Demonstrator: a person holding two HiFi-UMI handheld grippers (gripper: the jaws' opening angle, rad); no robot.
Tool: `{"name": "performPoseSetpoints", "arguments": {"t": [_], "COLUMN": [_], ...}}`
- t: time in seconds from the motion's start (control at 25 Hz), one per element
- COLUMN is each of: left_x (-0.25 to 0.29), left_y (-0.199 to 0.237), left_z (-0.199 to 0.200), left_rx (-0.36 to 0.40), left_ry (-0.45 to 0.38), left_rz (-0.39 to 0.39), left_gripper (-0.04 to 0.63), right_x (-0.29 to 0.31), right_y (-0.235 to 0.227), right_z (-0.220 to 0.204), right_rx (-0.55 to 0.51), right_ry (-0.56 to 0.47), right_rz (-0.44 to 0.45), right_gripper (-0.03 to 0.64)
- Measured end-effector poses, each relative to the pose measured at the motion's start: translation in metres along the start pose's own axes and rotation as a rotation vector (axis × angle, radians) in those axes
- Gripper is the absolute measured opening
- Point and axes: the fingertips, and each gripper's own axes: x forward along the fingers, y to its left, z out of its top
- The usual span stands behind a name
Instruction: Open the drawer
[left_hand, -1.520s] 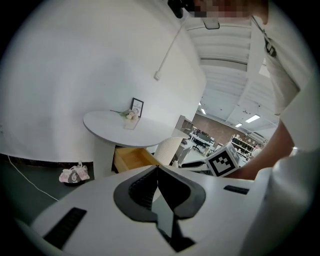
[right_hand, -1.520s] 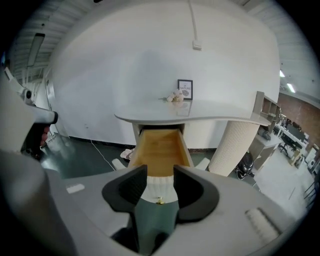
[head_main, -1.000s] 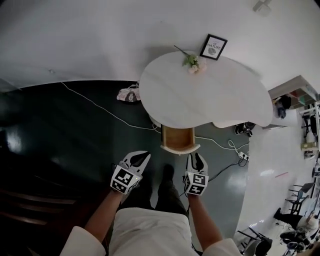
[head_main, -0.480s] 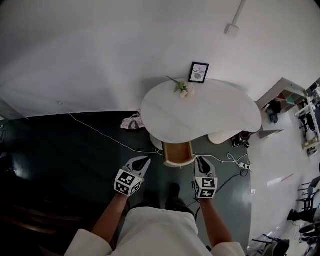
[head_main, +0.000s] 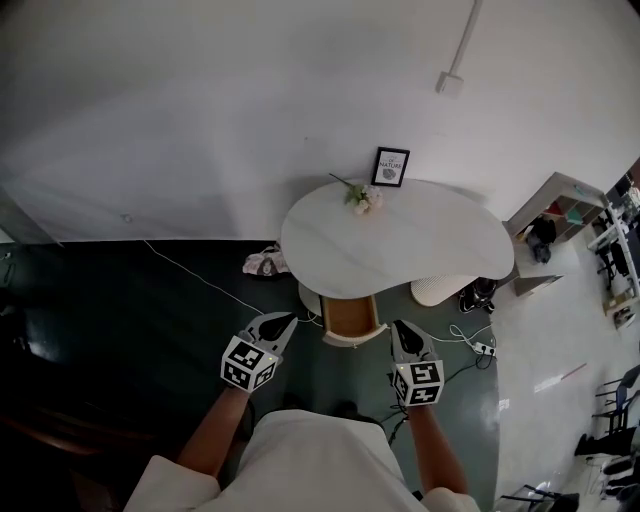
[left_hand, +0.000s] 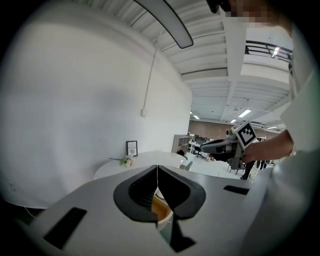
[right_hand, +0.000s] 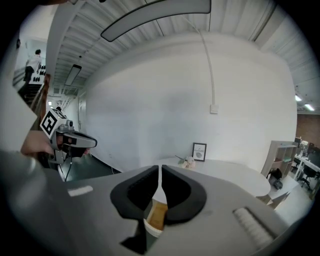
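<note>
Under the white table (head_main: 420, 245), the drawer (head_main: 352, 316) sits pulled out with its wooden inside showing, so the task looks done. Left gripper (head_main: 287, 319) and right gripper (head_main: 400, 325) hang either side of its front, both clear of it. Left jaws are pinched together and empty. Right jaws have just been closing, down to a thin slit with nothing between. Risk: the drawer juts out at leg level near the person. A knee bump could slam it or jolt the table, tipping the flowers (head_main: 360, 197) or the framed picture (head_main: 390, 167).
</note>
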Motion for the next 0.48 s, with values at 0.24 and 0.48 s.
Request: {"name": "performPoseSetpoints", "arguments": {"t": [0.24,0.48], "left_x": [-0.009,-0.015], "left_y": [-0.03,-0.056], "left_z": [0.027,0.044], "left_rx": [-0.008,-0.022], "left_ry": [-0.056,-0.104], "left_rz": [0.028,0.057], "left_gripper": [0.008,0.008], "right_x": [-0.026,-0.046], "right_y": [-0.01,-0.023], "right_z": [0.018,0.029], "right_rx": [-0.022,-0.025], "right_ry": [-0.02,-0.048], "right_rz": [0.065,0.132], "right_gripper": [0.029,0.011]}}
